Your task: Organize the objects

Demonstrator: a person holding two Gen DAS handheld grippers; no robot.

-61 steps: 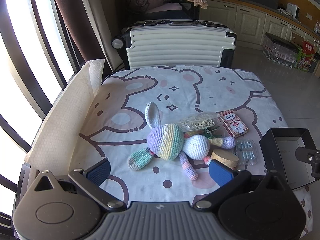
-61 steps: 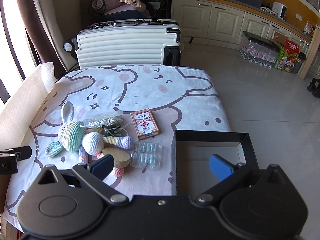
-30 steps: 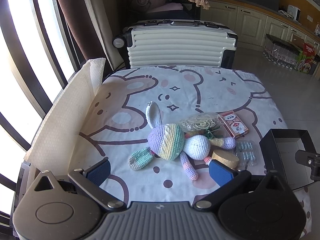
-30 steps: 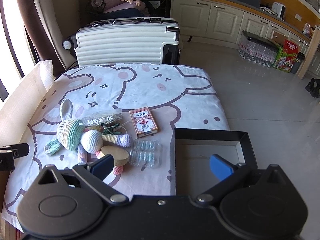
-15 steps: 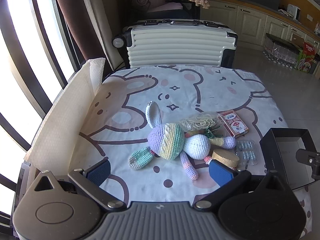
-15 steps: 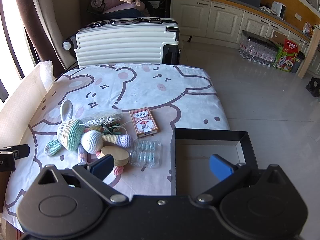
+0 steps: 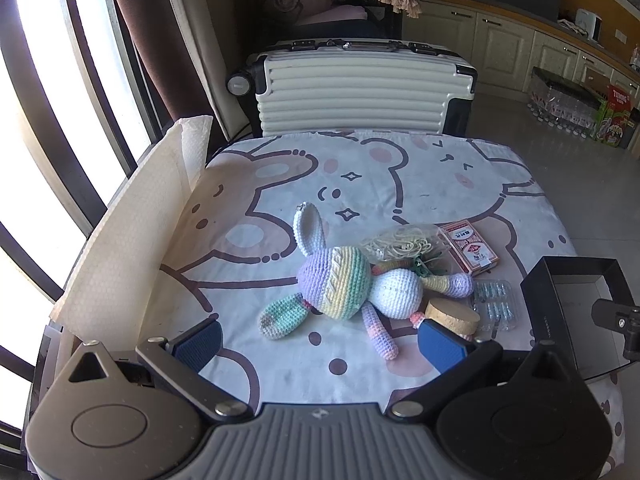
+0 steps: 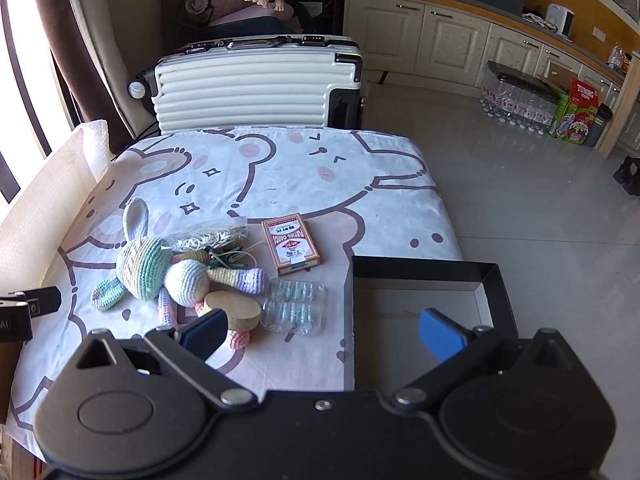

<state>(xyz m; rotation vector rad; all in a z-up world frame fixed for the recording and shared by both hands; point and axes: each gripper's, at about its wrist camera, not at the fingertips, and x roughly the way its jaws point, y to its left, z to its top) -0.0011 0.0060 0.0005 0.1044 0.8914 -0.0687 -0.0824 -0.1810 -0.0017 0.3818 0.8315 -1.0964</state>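
The left gripper (image 7: 320, 340) hangs spread and empty at the near edge of the surface (image 7: 400, 184), its right pad covering part of the cork disc (image 7: 452, 313) beside the crocheted rabbit (image 7: 352, 284). The right gripper (image 8: 322, 330), also spread with nothing between its pads, sits over the near wall of the black box (image 8: 424, 272), whose near side its body cuts off. Past the rabbit lie a bag of rubber bands (image 8: 208, 234), partly hidden green bands, a card pack (image 8: 290, 244) and a clear blister pack (image 8: 294, 306) with contents too small to read.
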